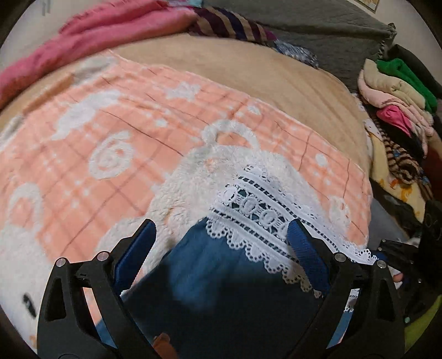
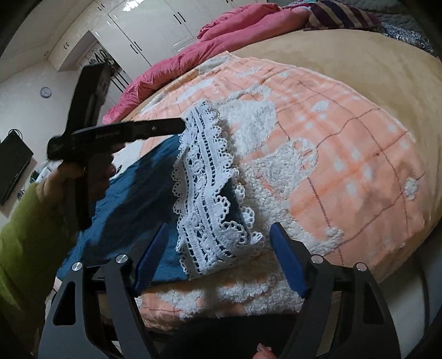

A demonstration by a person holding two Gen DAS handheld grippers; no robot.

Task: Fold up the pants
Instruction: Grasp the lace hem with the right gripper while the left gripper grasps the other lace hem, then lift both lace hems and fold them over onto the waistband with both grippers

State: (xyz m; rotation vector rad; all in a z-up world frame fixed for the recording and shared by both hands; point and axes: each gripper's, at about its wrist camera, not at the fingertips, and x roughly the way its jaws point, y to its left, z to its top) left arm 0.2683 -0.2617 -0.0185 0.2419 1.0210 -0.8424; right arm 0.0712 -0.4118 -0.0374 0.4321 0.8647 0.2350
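Soft indoor light, motion blur, strong fisheye warping at edges.

- We see a bed with a tan cover.
- Peach-and-white fleece blanket is spread on it.
- Blue lace-hemmed pants lie on the blanket.
- Pink quilt is bunched along the far edge.
- Striped cloth sits beside the quilt.
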